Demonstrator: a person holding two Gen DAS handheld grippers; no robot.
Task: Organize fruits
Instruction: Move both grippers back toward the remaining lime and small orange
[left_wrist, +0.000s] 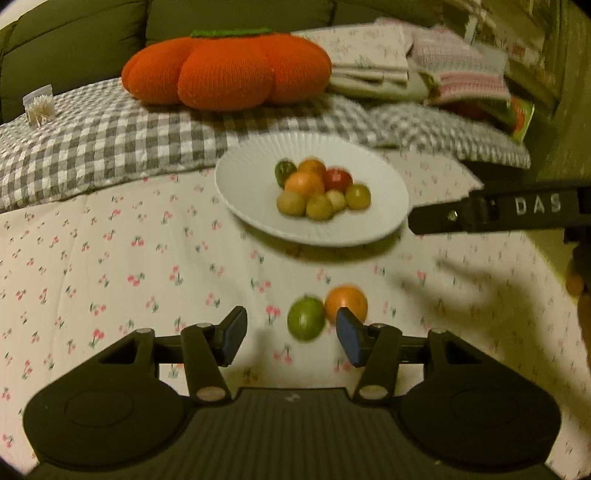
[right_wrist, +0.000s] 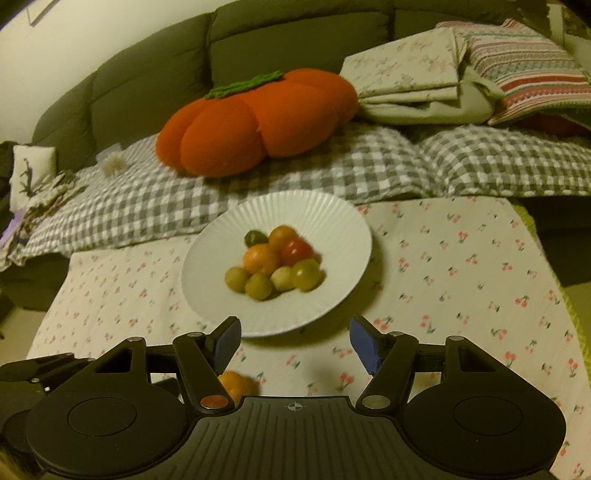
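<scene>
A white ribbed plate (left_wrist: 258, 155) on the cherry-print cloth holds several small fruits (left_wrist: 314, 188), green, orange, red and yellow. Nearer me, a green fruit (left_wrist: 306, 322) and an orange fruit (left_wrist: 349, 301) lie side by side on the cloth. My left gripper (left_wrist: 291, 316) is open. The green fruit sits between its blue pads without touching them, and the orange one is just behind the right pad. In the right wrist view my right gripper (right_wrist: 294, 328) is open and empty at the near rim of the plate (right_wrist: 280, 206). The orange fruit (right_wrist: 236, 384) shows under its left finger.
A big orange pumpkin cushion (left_wrist: 225, 70) rests on a grey checked blanket (left_wrist: 110, 144) behind the plate. Folded linens (left_wrist: 373, 55) are stacked at the back right, against a dark sofa back (right_wrist: 147, 81). A black bar lettered DAS (left_wrist: 517, 210) reaches in from the right.
</scene>
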